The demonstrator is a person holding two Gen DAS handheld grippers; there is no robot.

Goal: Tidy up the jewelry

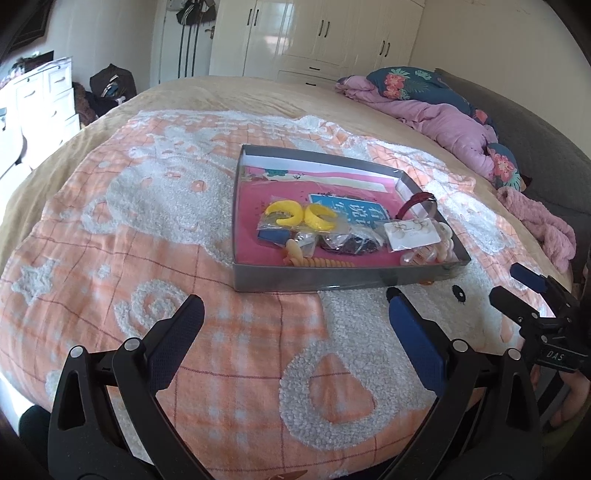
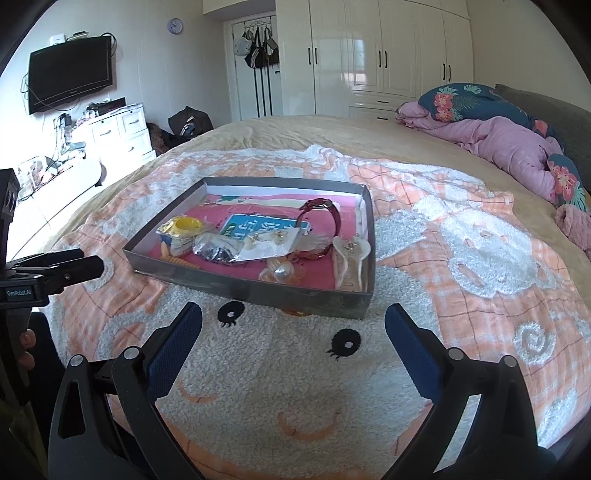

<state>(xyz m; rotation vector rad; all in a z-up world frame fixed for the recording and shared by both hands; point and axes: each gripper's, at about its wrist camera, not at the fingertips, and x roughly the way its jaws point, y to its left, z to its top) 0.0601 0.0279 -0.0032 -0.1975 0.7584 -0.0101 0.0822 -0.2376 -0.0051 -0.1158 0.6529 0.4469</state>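
Both grippers, left [image 1: 295, 310] and right [image 2: 293, 317], hovered over the blanket [image 2: 280, 376] with fingers spread wide, holding nothing. Ahead of the fingertips sat the tray [image 1: 332, 275], touching neither; inside lay yellow earrings [image 1: 301, 217], a red bangle [image 2: 327, 216], an earring card [image 1: 412, 234] and bagged pieces.

- Home bedroom.
- Bed [image 2: 295, 140] fills most of the view, under a tan cover and an orange-white blanket [image 2: 443, 258].
- Pink quilt [image 2: 498, 144] bunched by the headboard.
- White wardrobe [image 2: 388, 48] along the far wall.
- Wall-mounted TV [image 2: 70, 72], white drawers [image 2: 122, 133] beneath.
- Bags [image 2: 258, 48] hung on the door, clock [image 2: 174, 26] beside it.
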